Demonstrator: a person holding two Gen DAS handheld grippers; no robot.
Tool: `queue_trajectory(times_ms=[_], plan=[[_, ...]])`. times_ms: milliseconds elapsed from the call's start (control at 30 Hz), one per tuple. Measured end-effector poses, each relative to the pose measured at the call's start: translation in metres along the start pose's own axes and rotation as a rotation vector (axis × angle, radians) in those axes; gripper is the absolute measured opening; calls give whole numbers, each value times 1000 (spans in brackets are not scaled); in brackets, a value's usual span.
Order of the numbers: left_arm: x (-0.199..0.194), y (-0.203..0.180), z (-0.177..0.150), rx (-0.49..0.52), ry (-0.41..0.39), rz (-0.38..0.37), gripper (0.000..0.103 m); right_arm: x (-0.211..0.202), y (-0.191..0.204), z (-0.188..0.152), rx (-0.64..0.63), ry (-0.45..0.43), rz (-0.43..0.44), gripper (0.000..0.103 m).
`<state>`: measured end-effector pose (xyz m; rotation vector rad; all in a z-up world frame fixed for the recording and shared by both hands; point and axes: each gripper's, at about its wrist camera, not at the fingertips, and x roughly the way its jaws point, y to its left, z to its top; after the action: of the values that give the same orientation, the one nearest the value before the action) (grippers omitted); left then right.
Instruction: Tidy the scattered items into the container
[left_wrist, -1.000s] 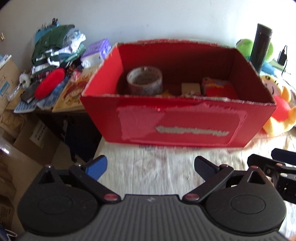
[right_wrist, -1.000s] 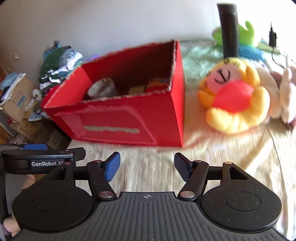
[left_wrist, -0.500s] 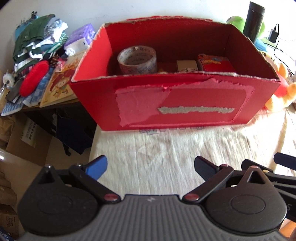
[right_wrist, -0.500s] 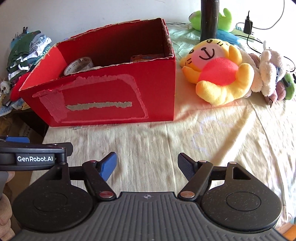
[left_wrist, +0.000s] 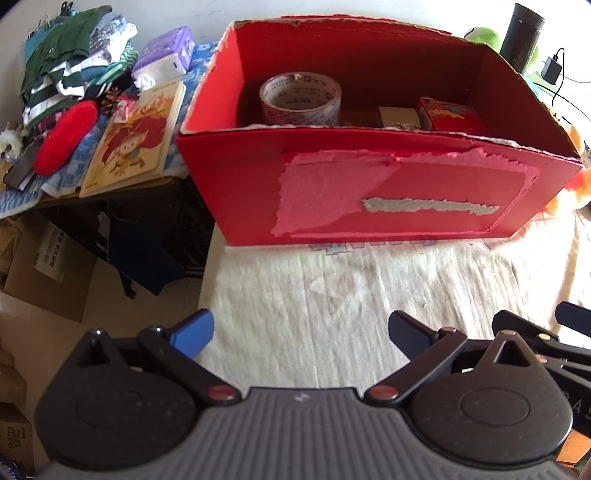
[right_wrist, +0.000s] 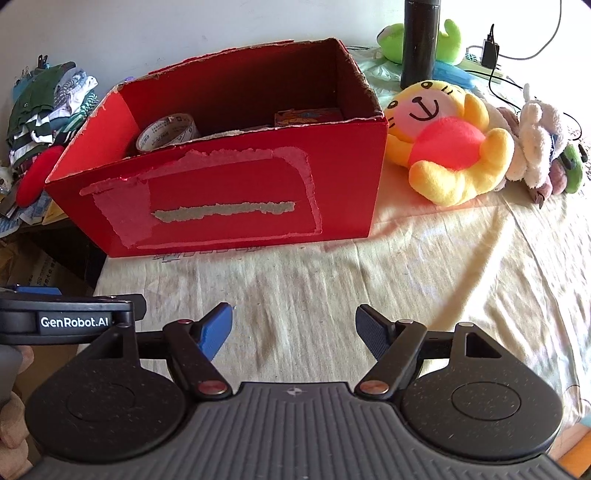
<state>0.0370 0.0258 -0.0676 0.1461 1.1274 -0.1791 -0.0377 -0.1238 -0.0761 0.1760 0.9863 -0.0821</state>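
Above the cloth-covered counter (right_wrist: 424, 266), I am holding both tools released and empty, left tool (left_wrist: 301, 328) and right tool (right_wrist: 293, 325) facing the red box (right_wrist: 236, 192).

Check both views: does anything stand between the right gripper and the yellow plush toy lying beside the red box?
Nothing visible does. The right gripper is open over bare cloth, and the yellow plush toy lies ahead to its right, beside the red box.
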Motion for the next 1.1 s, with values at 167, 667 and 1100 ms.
queue_trajectory(times_ms=[167, 667, 1100], plan=[[-2, 10, 0, -7, -21, 15, 101, 5, 11, 0, -7, 16, 22, 76], [-19, 10, 26, -39, -75, 43, 101, -13, 12, 34, -73, -26, 60, 77], [-36, 0, 54, -31, -105, 48, 102, -31, -4, 57, -27, -63, 88, 78]])
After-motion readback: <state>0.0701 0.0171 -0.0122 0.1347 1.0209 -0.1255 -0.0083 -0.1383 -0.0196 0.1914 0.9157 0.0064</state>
